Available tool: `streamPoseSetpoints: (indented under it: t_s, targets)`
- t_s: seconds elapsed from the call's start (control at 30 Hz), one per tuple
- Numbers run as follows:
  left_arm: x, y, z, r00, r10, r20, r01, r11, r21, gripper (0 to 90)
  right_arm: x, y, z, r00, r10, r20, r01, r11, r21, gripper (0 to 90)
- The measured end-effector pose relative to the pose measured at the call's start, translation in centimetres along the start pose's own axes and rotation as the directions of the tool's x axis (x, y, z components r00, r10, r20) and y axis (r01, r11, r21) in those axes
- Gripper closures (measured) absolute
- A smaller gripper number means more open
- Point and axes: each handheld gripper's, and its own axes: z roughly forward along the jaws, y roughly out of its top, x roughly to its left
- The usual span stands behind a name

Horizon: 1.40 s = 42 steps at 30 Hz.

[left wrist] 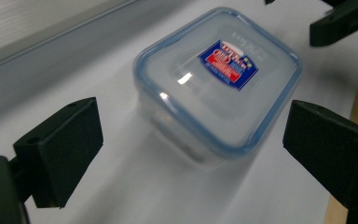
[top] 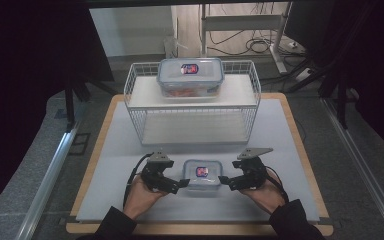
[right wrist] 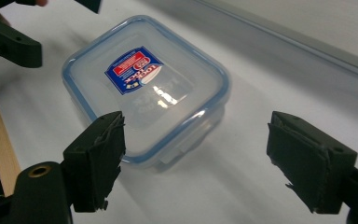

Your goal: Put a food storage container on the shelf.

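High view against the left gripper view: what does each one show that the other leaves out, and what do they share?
The high view alone takes in the white wire rack with a larger lidded container on its shelf, the wooden table edge, and the person's hands holding the left claw and the right claw on either side of the small container. The left gripper view alone gives the red and blue lid label in close detail, between wide-open black jaws. Both show the small blue-rimmed container on the white mat, untouched.
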Motion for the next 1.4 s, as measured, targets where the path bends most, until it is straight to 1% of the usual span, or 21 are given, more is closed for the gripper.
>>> streamPoseSetpoints:
  t_s: [0.1, 0.27, 0.33, 0.37, 0.43, 0.47, 0.53, 0.6, 0.7, 0.8, 0.87, 0.9, 1.0, 1.03, 1.1, 1.13, 1.27, 1.3, 1.33, 1.37, 1.4]
  targets:
    - [0.4, 0.3, 1.1, 0.9992, -0.020, 0.035, 0.020, 0.9996, 0.022, 4.3, 0.1, 0.0, 0.6, 1.0000, 0.003, -0.008, -0.003, 1.000, 0.013, 18.5]
    - [0.8, 0.4, 2.5, 0.9954, -0.050, 0.082, 0.045, 0.9971, 0.061, 4.5, 0.0, -0.1, 2.0, 0.9974, 0.040, -0.060, -0.037, 0.998, 0.045, 17.4]
    - [0.7, 0.3, 2.9, 0.9913, -0.069, 0.112, 0.060, 0.9949, 0.081, 4.7, -0.2, -0.1, 2.4, 0.9931, 0.072, -0.093, -0.068, 0.997, 0.045, 17.6]
    - [0.6, 0.3, 3.1, 0.9899, -0.063, 0.127, 0.051, 0.9938, 0.099, 5.1, -0.3, -0.1, 2.6, 0.9912, 0.083, -0.104, -0.078, 0.996, 0.047, 18.1]
    - [0.4, 0.2, 3.3, 0.9911, -0.063, 0.117, 0.049, 0.9922, 0.115, 5.1, -0.6, -0.1, 2.9, 0.9842, 0.115, -0.134, -0.109, 0.992, 0.057, 20.5]
    - [0.3, 0.2, 3.4, 0.9906, -0.060, 0.123, 0.045, 0.9918, 0.120, 6.1, -0.7, -0.1, 3.0, 0.9809, 0.127, -0.147, -0.119, 0.991, 0.061, 22.2]
    - [0.1, 0.2, 3.2, 0.9912, -0.066, 0.115, 0.052, 0.9916, 0.119, 7.4, -0.7, -0.1, 3.2, 0.9760, 0.146, -0.161, -0.136, 0.988, 0.074, 21.5]
    - [-0.1, 0.1, 2.9, 0.9909, -0.079, 0.110, 0.066, 0.9917, 0.111, 9.8, -0.7, -0.1, 3.1, 0.9737, 0.154, -0.168, -0.141, 0.986, 0.086, 23.9]
    - [-0.1, -0.2, 2.3, 0.9893, -0.090, 0.115, 0.080, 0.9929, 0.089, 14.1, -0.4, -0.3, 2.8, 0.9717, 0.165, -0.169, -0.150, 0.984, 0.099, 27.7]
    - [-0.3, -0.7, 1.7, 0.9886, -0.104, 0.109, 0.097, 0.9930, 0.067, 22.5, -0.1, -0.5, 2.4, 0.9722, 0.166, -0.165, -0.152, 0.984, 0.094, 33.9]
    - [-0.3, -1.0, 1.4, 0.9890, -0.111, 0.097, 0.106, 0.9924, 0.062, 30.6, -0.1, -0.7, 2.1, 0.9711, 0.168, -0.170, -0.155, 0.984, 0.083, 37.7]
    - [-0.3, -1.1, 1.3, 0.9875, -0.121, 0.101, 0.116, 0.9918, 0.054, 33.0, -0.1, -0.7, 2.0, 0.9698, 0.171, -0.173, -0.159, 0.984, 0.084, 38.7]
    - [-0.3, -1.4, 0.9, 0.9869, -0.120, 0.107, 0.118, 0.9926, 0.030, 38.3, -0.1, -1.1, 1.8, 0.9624, 0.196, -0.188, -0.183, 0.979, 0.086, 43.5]
    - [-0.1, -1.5, 0.6, 0.9838, -0.131, 0.123, 0.130, 0.9914, 0.012, 41.4, -0.2, -1.3, 1.6, 0.9609, 0.197, -0.194, -0.185, 0.979, 0.081, 46.3]
    - [0.3, -1.8, 0.5, 0.9760, -0.154, 0.154, 0.157, 0.9877, -0.002, 47.4, -0.5, -1.6, 1.2, 0.9497, 0.219, -0.224, -0.210, 0.976, 0.066, 50.8]
    - [0.4, -1.9, 0.4, 0.9719, -0.166, 0.166, 0.170, 0.9854, -0.009, 48.5, -0.6, -1.7, 1.2, 0.9469, 0.225, -0.230, -0.215, 0.974, 0.065, 51.6]
    - [0.6, -2.1, 0.3, 0.9665, -0.179, 0.184, 0.185, 0.9825, -0.018, 50.6, -0.8, -1.8, 1.0, 0.9387, 0.236, -0.251, -0.228, 0.972, 0.062, 54.3]
    - [0.8, -2.2, 0.3, 0.9615, -0.190, 0.198, 0.198, 0.9799, -0.021, 51.2, -0.9, -1.9, 1.0, 0.9364, 0.239, -0.257, -0.232, 0.971, 0.059, 54.8]
    - [0.9, -2.2, 0.3, 0.9581, -0.198, 0.207, 0.207, 0.9781, -0.023, 51.8, -1.0, -2.0, 1.0, 0.9315, 0.248, -0.266, -0.243, 0.969, 0.054, 55.1]
    - [1.1, -2.3, 0.4, 0.9533, -0.209, 0.218, 0.219, 0.9753, -0.024, 52.3, -1.0, -2.1, 1.0, 0.9294, 0.252, -0.270, -0.248, 0.967, 0.051, 55.3]
    - [1.2, -2.4, 0.3, 0.9505, -0.216, 0.223, 0.228, 0.9734, -0.026, 52.5, -1.1, -2.1, 1.0, 0.9247, 0.262, -0.277, -0.259, 0.965, 0.047, 55.7]
